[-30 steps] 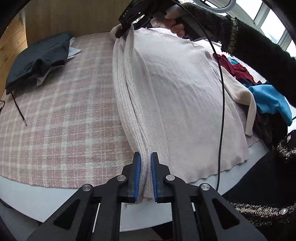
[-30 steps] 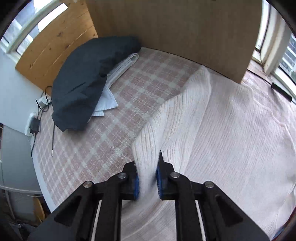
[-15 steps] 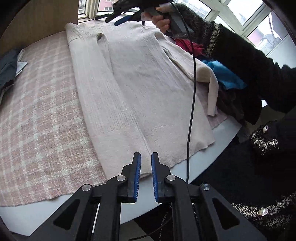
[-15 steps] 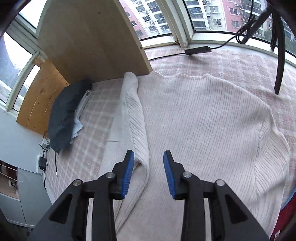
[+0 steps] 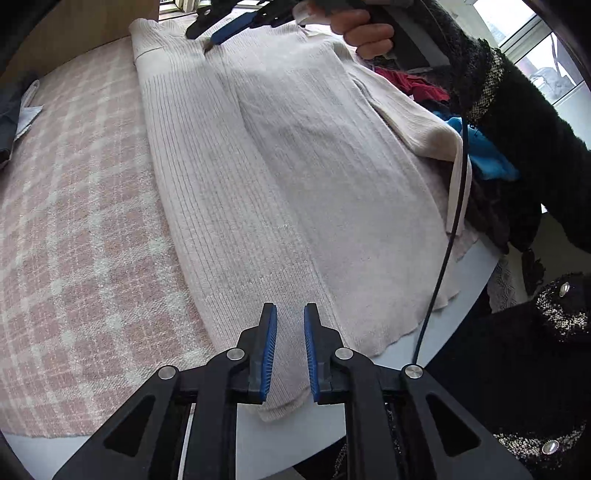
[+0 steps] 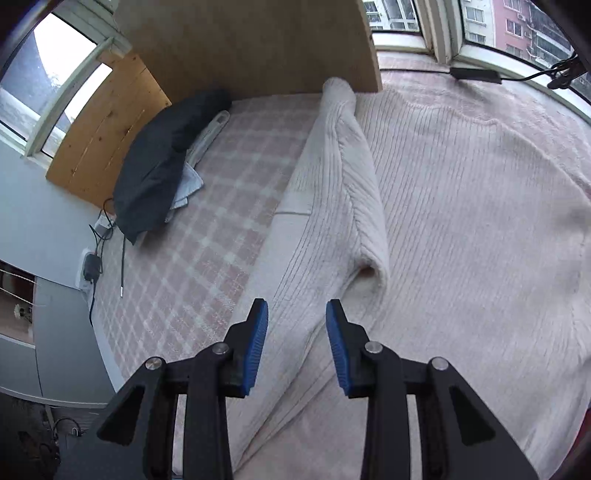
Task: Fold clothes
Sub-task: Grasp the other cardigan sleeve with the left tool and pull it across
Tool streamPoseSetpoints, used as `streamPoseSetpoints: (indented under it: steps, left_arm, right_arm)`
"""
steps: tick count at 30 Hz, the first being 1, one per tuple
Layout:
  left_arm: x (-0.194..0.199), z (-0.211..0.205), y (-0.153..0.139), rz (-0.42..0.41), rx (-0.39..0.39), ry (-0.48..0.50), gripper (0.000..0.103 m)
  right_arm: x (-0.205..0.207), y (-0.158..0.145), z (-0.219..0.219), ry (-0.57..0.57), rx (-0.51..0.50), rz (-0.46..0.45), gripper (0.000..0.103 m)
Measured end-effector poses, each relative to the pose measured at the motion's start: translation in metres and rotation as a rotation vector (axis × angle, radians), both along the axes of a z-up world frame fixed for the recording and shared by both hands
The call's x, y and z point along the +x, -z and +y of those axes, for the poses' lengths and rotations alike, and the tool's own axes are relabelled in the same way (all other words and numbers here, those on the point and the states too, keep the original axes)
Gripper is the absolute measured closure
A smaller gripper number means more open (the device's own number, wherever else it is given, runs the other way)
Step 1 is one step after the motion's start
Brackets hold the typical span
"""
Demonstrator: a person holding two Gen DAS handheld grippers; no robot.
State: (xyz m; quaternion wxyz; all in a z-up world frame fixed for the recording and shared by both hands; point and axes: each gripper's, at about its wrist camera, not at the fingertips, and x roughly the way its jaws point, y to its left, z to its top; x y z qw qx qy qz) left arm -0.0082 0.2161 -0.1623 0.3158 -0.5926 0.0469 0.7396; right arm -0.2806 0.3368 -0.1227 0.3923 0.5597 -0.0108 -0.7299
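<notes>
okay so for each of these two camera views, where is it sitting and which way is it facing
Left wrist: sits on the left hand-held gripper at the sweater's hem, facing up along the cream sweater toward the window; the right hand, a dark sleeve and the right hand-held gripper show at the top.
Right wrist: sits on the right hand-held gripper near the sweater's top, facing down and across its folded-over side toward the dark garment; no body part shows.
Shared: the sweater, the plaid cloth.

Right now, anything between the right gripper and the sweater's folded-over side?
Nothing visible. The right gripper hangs open just above the cream sweater, its folded-over side directly ahead. The dark garment lies well off to the side.
</notes>
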Motion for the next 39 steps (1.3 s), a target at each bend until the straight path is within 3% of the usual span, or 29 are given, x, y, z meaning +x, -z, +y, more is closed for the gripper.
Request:
streamPoseSetpoints:
  steps: [3, 5, 9, 14, 17, 22, 25, 26, 27, 28, 31, 34, 39]
  left_arm:
    - [0.004, -0.012, -0.032, 0.055, 0.033, -0.016, 0.089]
    - [0.002, -0.016, -0.05, 0.087, 0.06, -0.02, 0.085]
    - [-0.008, 0.01, -0.06, 0.112, 0.106, 0.033, 0.084]
    - [-0.022, 0.086, -0.05, 0.06, 0.195, 0.182, 0.083]
    - [-0.022, 0.144, -0.041, 0.052, 0.227, 0.318, 0.074]
    - [-0.011, 0.216, -0.014, -0.044, 0.217, 0.474, 0.063]
    - [0.003, 0.238, 0.0, 0.001, 0.158, 0.511, 0.062]
    - [0.005, 0.242, 0.004, 0.002, 0.148, 0.502, 0.064]
    - [0.006, 0.244, 0.008, -0.009, 0.143, 0.489, 0.074]
    - [0.008, 0.244, 0.007, -0.021, 0.158, 0.472, 0.098]
    - [0.014, 0.24, -0.009, -0.062, 0.249, 0.418, 0.099]
    - [0.024, 0.239, -0.043, -0.062, 0.36, 0.388, 0.099]
    - [0.034, 0.245, -0.086, -0.022, 0.442, 0.35, 0.099]
  right_arm:
    - [-0.006, -0.061, 0.069, 0.104, -0.059, 0.067, 0.068]
    - [-0.005, -0.082, 0.118, 0.18, -0.024, 0.103, 0.059]
    - [0.0, -0.117, 0.214, 0.332, 0.069, 0.166, 0.059]
    - [0.036, -0.128, 0.299, 0.447, 0.072, 0.126, 0.059]
    - [0.064, -0.134, 0.331, 0.53, 0.05, 0.1, 0.059]
    - [0.099, -0.146, 0.371, 0.633, -0.002, 0.03, 0.059]
    - [0.105, -0.151, 0.377, 0.624, 0.031, 0.051, 0.056]
    - [0.103, -0.15, 0.376, 0.607, 0.033, 0.053, 0.053]
    - [0.098, -0.146, 0.372, 0.587, 0.035, 0.052, 0.052]
    - [0.09, -0.14, 0.367, 0.564, 0.042, 0.049, 0.052]
    - [0.055, -0.106, 0.341, 0.485, 0.087, 0.026, 0.052]
    - [0.009, -0.057, 0.303, 0.384, 0.162, -0.018, 0.052]
    - [-0.057, 0.025, 0.237, 0.239, 0.254, -0.08, 0.052]
